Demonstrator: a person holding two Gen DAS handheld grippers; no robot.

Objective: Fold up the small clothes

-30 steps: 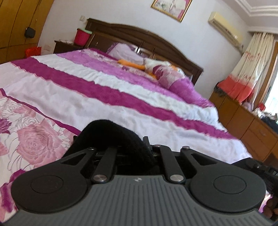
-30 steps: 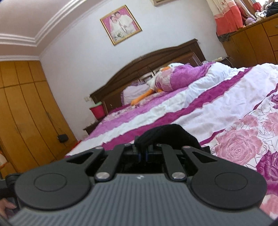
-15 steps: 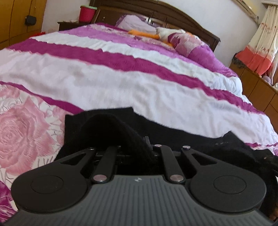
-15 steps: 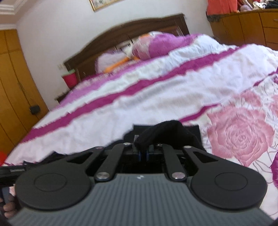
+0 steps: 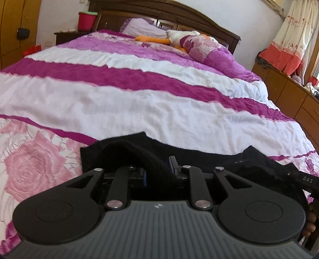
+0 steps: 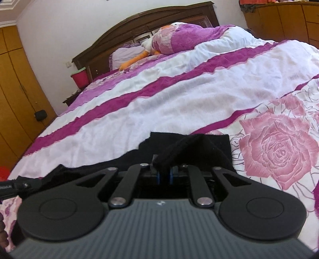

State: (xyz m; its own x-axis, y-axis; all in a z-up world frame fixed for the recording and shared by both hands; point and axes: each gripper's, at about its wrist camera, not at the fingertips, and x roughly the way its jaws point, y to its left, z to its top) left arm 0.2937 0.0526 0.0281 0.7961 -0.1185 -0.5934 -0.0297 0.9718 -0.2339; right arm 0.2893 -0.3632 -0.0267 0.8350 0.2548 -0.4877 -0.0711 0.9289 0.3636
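A small black knit garment lies across the bedspread, stretched between both grippers. My left gripper is low over the bed with its jaws parted around a bunched fold of the garment, no longer pinching it. My right gripper is shut on another raised fold of the same garment, near its right edge. The right gripper also shows at the right edge of the left wrist view, and the left gripper at the left edge of the right wrist view.
The bed has a white and magenta striped cover with pink roses near me. Pillows and an orange and white plush toy lie by the dark headboard. Wooden drawers stand to the right, a wardrobe to the left.
Both grippers have come down from a raised position to the bedspread, laying the black garment flat. The left jaws have parted around the fold; the right stays clamped.
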